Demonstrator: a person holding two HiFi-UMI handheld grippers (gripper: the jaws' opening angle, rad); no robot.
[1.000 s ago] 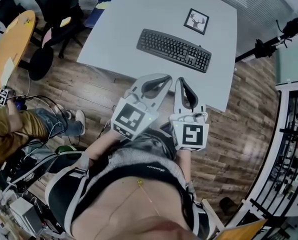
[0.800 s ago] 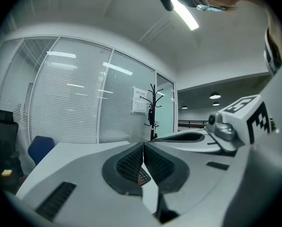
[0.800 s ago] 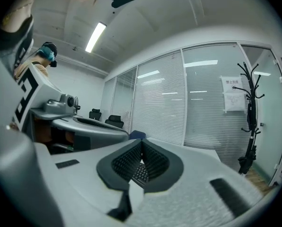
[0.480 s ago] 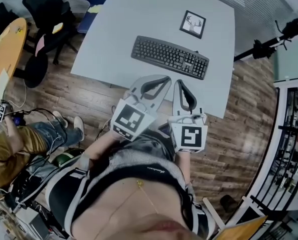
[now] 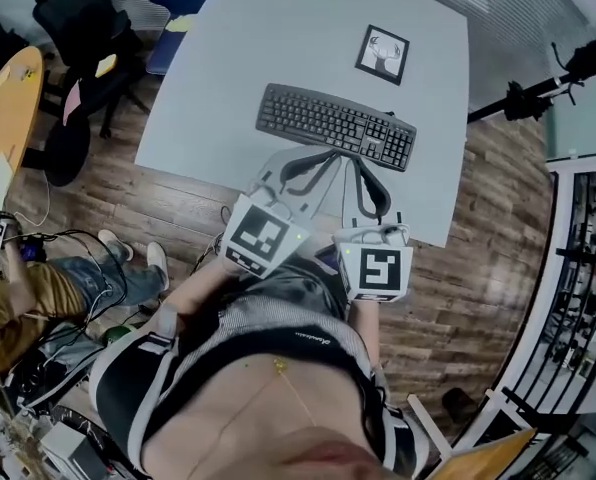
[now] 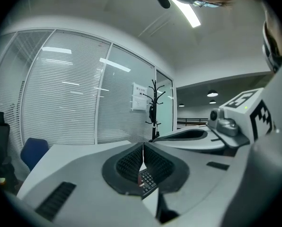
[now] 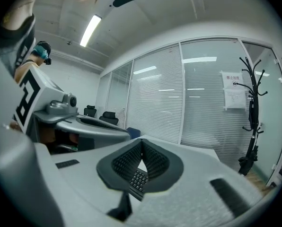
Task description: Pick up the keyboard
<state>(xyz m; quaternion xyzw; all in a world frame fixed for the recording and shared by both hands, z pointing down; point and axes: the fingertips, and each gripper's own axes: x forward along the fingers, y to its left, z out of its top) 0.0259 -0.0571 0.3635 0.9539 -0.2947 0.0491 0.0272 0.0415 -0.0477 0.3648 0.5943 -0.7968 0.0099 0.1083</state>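
Keyboard point(image 5: 336, 126) lies flat on table point(image 5: 278, 38), close to its near edge. Left gripper point(image 5: 332, 154) and right gripper point(image 5: 359, 161) are both clenched on nothing, tips near the keyboard.

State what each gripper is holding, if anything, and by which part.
Nothing is held. The left gripper and right gripper are both shut and empty; the keyboard lies on the table ahead.

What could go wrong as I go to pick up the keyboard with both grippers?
Both the left gripper and right gripper are shut; meeting the keyboard like that would likely shove it toward the framed picture. They also sit close together near its middle, so a lift might wobble.
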